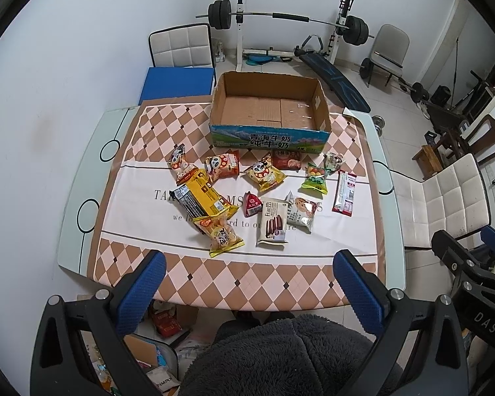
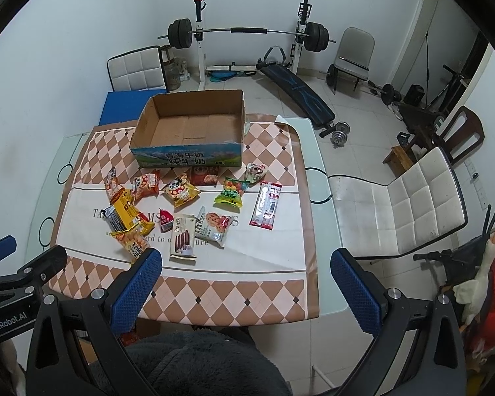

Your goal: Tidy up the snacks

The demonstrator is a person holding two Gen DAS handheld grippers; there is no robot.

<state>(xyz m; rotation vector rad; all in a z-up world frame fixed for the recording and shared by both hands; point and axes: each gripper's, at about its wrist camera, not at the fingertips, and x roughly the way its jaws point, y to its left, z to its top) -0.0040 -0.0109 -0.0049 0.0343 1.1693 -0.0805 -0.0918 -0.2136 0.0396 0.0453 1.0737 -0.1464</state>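
Roughly a dozen snack packets [image 1: 247, 194] lie scattered on the tablecloth [image 1: 214, 274], just before the empty cardboard box [image 1: 270, 138]. Left gripper [image 1: 249, 260] and right gripper [image 2: 246, 260] hover spread wide, holding nothing. Risk: overlapping yellow bags [image 1: 208, 198] could drag neighbours when pinched.

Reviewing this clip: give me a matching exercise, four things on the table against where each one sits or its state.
Things:
1. cardboard box
2. Franzzi biscuit pack
3. long red-edged wrapper
4. yellow pack

Places or states:
A. lying across other packets, left side
B. empty, far end
C. farthest right, alone
D. nearest edge, centre

Pairs: 1-B, 2-D, 3-C, 4-A
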